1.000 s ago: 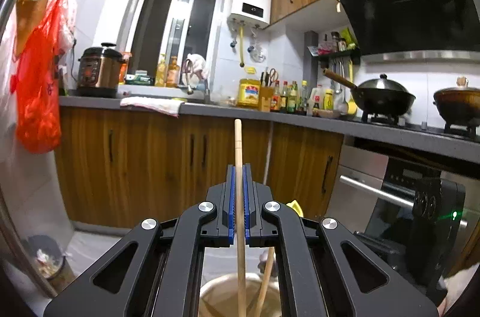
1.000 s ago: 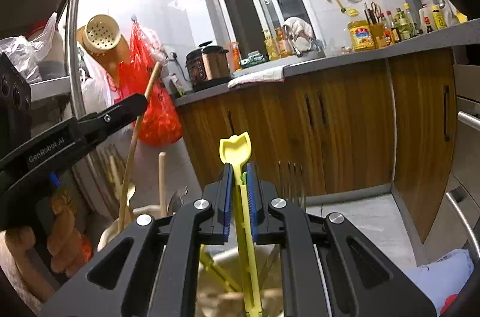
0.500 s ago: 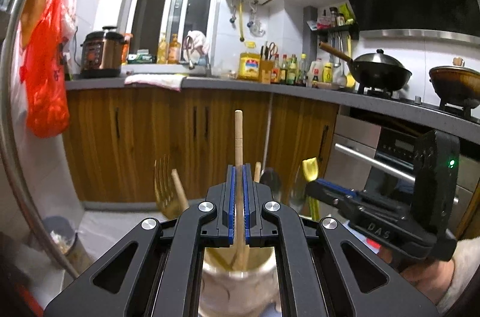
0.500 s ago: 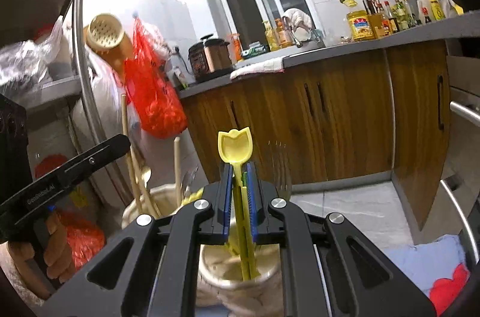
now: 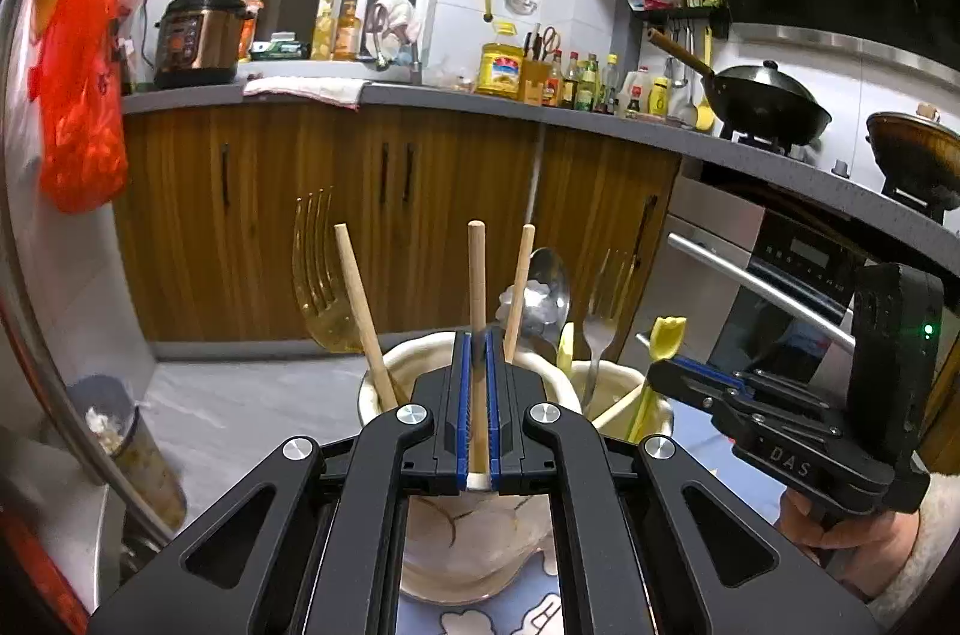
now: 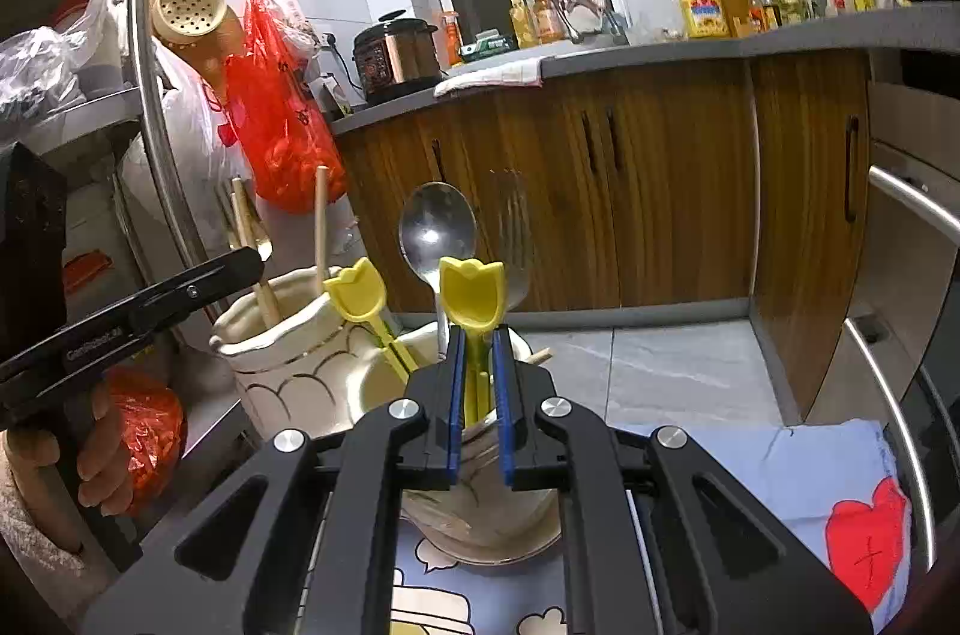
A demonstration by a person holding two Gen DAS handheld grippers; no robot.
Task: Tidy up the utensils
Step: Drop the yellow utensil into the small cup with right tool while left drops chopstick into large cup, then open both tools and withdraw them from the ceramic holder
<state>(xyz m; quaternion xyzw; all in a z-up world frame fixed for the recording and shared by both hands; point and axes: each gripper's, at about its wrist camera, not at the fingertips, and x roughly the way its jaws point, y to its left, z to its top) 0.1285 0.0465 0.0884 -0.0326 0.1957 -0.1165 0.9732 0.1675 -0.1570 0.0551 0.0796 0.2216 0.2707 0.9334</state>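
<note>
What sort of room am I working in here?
A home kitchen, by the look of it: a wok sits on the stove, a pressure cooker and a row of sauce bottles stand on the grey counter above wooden cabinets.

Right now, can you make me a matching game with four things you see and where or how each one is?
Things:
1. wooden chopstick
2. yellow tulip stick
3. metal spoon
4. red bag

How it is:
A. hanging up by the wall
B. shiny, standing with its bowl end up
C. clamped tight in the left gripper
D. between the parted fingers of the right gripper

Pairs: 1-C, 2-D, 3-B, 4-A
</note>
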